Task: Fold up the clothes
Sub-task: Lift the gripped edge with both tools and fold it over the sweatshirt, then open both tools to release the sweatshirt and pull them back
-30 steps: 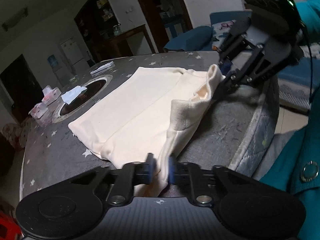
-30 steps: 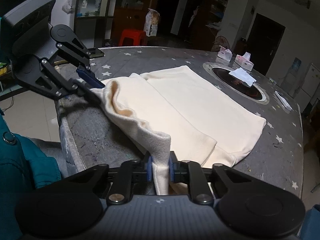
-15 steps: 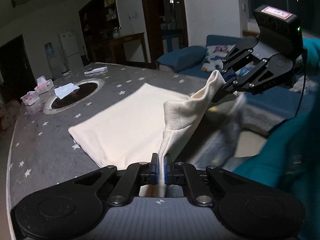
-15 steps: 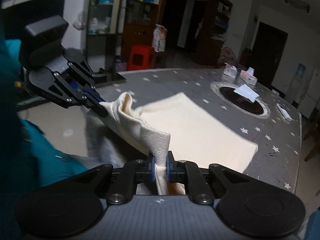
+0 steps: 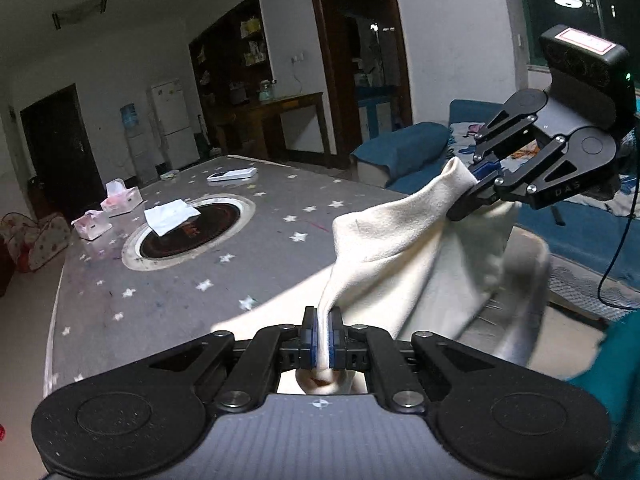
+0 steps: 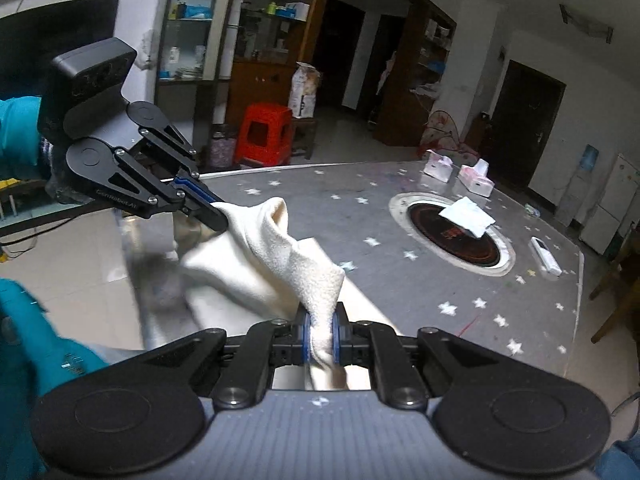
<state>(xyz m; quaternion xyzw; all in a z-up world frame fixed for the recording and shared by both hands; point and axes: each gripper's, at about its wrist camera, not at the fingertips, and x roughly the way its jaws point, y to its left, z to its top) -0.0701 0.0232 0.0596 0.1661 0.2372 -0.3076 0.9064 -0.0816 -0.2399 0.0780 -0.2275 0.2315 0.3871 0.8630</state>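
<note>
The left gripper (image 5: 323, 334) is clamped on one corner of the cream garment (image 5: 404, 256), and the right gripper (image 6: 320, 336) is pinched shut on the neighbouring corner, so the edge between them runs from one hand to the other. A second ago the cloth lay folded flat on the grey star-patterned counter (image 5: 168, 292) with only that near edge raised; half a second ago the body of it was still spread on the top. Now both grippers have risen and drawn back toward the person, and most of the garment has come off the counter and hangs from the two held corners, with only a pale strip still trailing near the counter's edge. I'd judge this as a lift to shake it out or carry it over for the next fold, not a finished fold.

The held edge is the garment's long axis at this moment, running roughly level between the grippers with a sag in the middle; the rest drops downward from it, toward the floor at the near rim. The far end is blurred, so I can't tell whether it touches the counter. The tissue boxes (image 6: 460, 170) and remote (image 6: 544, 255) sit well apart.
</note>
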